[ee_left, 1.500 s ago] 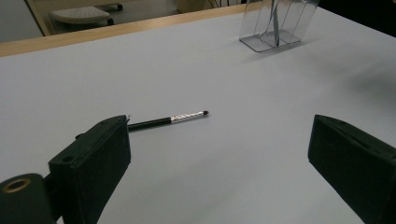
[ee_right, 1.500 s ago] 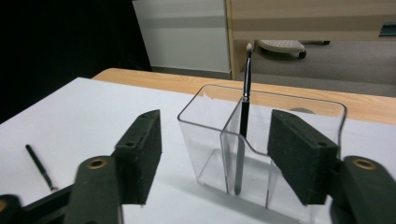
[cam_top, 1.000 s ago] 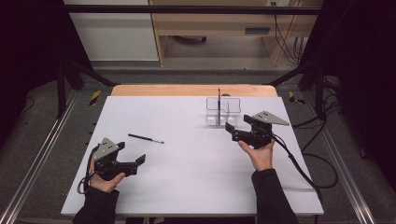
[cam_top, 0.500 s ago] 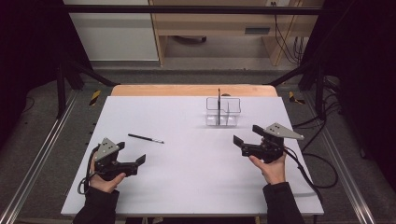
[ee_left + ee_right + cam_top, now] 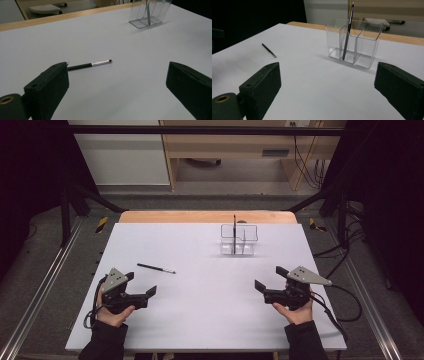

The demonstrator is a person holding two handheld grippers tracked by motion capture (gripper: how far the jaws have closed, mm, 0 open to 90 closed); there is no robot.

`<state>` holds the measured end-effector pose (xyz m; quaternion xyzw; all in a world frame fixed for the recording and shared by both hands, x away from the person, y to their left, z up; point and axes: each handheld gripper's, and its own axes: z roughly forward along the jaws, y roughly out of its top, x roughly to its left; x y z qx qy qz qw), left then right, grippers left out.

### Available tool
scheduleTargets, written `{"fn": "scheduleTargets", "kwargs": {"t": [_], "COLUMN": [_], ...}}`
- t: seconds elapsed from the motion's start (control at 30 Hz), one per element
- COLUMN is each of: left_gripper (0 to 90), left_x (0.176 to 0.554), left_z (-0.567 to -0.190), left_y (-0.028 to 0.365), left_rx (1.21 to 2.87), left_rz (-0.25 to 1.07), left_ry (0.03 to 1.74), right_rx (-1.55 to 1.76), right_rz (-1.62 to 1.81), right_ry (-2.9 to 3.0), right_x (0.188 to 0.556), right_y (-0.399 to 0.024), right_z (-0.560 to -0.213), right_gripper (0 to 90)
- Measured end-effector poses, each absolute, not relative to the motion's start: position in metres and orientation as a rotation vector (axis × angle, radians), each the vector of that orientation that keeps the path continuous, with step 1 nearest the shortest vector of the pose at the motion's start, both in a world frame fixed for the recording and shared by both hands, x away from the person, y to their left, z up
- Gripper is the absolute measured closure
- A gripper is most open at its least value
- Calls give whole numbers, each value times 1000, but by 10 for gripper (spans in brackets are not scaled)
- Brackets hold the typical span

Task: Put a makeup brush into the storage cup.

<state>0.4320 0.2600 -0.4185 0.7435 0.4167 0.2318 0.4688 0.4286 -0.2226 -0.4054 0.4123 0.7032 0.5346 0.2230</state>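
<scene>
Two slim black brushes are on the white desk (image 5: 200, 320). One brush (image 5: 156, 268) lies flat toward the left side, its dark handle ending in a short silvery ferrule and a small dark tip. The other brush (image 5: 234, 231) stands nearly upright in the middle compartment of a clear three-part holder (image 5: 239, 240) near the far edge. The left hand-held gripper (image 5: 140, 283) rests near the front left, jaws spread wide and empty; the lying brush is just beyond it, apart from both jaws. The right hand-held gripper (image 5: 270, 277) sits at the front right, jaws likewise spread and empty, with the holder well ahead of it.
</scene>
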Motion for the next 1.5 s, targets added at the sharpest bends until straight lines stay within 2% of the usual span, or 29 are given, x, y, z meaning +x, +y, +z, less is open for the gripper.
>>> {"fn": "scheduleTargets", "kwargs": {"t": [0.57,0.93,1.5], "left_gripper": [39,40,40], "left_x": [434,450,475], "left_z": [-412,-409,-395], "left_y": [256,259,262], "left_rx": [1844,1919,2008], "left_rz": [562,516,535], "left_ry": [978,944,916], "right_rx": [1150,1152,1153], "right_rz": [1483,1465,1464], "right_ry": [1938,1942,1940], "right_x": [424,425,425], "right_y": [-224,-222,-222], "right_z": [-407,-407,-406], "right_gripper": [71,70,68]}}
